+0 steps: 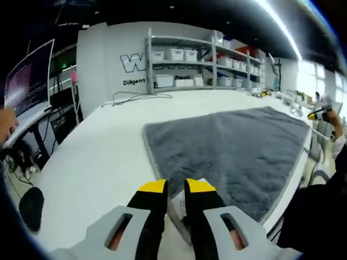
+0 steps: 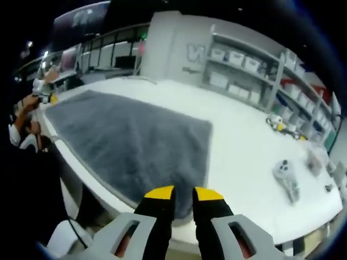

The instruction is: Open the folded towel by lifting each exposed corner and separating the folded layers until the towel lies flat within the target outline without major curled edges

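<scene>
Yellow-tipped jaws of the left gripper (image 1: pixel 177 190) sit nearest the lens, w/ a narrow gap between tips; a white, tag-like bit shows in that gap right at the near edge of the towel (image 1: pixel 233 146), but can't tell if it's pinched or just behind the tips, so grip state unclear. Right gripper (image 2: pixel 183 196) also has tips close w/ a slim gap, poised at the towel's near corner (image 2: pixel 127 143); whether cloth is caught between them isn't visible either.

Progress, as a judgement: mostly done. Towel is a grey, fluffy sheet spread wide on the white desk (image 1: pixel 103 162), looks like one layer, no folded flap standing up in either view. Edges read fairly straight; far corners lie flat as far as can be seen. No target outline can be made out on the desk, so fit inside it can't be checked. What's left, probably: let go of the near edge, smooth any curl at the corners by the jaws, confirm placement.

Position: towel runs away from both sets of jaws across the desk, near edge close to the desk's front edge, jaws at or touching that near edge. In the right gripper view, small grey items (image 2: pixel 287 176) lie on the desk well apart from the towel. Shelves w/ bins (image 1: pixel 179 67) stand behind.
</scene>
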`<state>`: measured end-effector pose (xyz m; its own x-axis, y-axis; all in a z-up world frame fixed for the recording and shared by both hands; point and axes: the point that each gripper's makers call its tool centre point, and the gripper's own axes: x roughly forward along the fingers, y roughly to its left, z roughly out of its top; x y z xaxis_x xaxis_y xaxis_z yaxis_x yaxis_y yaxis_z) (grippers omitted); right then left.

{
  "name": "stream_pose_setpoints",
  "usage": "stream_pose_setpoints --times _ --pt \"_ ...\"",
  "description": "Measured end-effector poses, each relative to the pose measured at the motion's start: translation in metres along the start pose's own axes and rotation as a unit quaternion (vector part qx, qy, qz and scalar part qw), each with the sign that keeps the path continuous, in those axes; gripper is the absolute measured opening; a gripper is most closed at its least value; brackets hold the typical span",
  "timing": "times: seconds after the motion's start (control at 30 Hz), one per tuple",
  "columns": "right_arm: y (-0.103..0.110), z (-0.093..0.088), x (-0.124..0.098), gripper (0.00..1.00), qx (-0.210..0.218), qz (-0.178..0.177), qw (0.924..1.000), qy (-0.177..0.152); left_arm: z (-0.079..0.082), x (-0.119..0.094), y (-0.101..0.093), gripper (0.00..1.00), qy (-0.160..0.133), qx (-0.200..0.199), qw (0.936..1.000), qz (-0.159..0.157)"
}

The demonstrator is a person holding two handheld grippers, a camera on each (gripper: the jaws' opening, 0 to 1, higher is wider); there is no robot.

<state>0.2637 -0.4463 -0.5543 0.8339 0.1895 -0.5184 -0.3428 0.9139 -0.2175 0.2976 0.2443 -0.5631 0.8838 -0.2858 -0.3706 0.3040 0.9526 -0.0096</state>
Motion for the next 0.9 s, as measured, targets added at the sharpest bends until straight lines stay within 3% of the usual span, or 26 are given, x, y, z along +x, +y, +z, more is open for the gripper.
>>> stream_pose_setpoints --times 0.2,0.37,0.4,0.57,0.7,0.9 --pt "0.0 0.018 0.002 0.16 -0.015 -0.004 0.9993 -0.034 0.022 -0.018 -0.001 0.28 -0.056 -0.03 0.9979 -0.009" --pt "0.01 0.028 0.002 0.24 -0.018 0.014 0.9983 -0.053 0.031 -0.026 -0.013 0.35 -0.077 -0.056 0.995 -0.028" --pt "0.016 0.037 -0.003 0.32 -0.006 0.032 0.9967 -0.074 0.038 -0.034 -0.024 0.44 -0.079 -0.049 0.995 -0.038" --pt "0.02 0.046 -0.009 0.42 0.003 0.047 0.9938 -0.101 0.044 -0.042 -0.026 0.69 -0.086 -0.02 0.9958 -0.024" --pt "0.019 0.055 -0.014 0.56 0.02 0.049 0.9916 -0.118 0.051 -0.047 -0.03 0.79 -0.087 -0.013 0.996 -0.018" --pt "0.023 0.061 -0.021 0.77 0.03 0.052 0.9909 -0.12 0.057 -0.054 -0.043 0.88 -0.082 -0.003 0.996 -0.034"
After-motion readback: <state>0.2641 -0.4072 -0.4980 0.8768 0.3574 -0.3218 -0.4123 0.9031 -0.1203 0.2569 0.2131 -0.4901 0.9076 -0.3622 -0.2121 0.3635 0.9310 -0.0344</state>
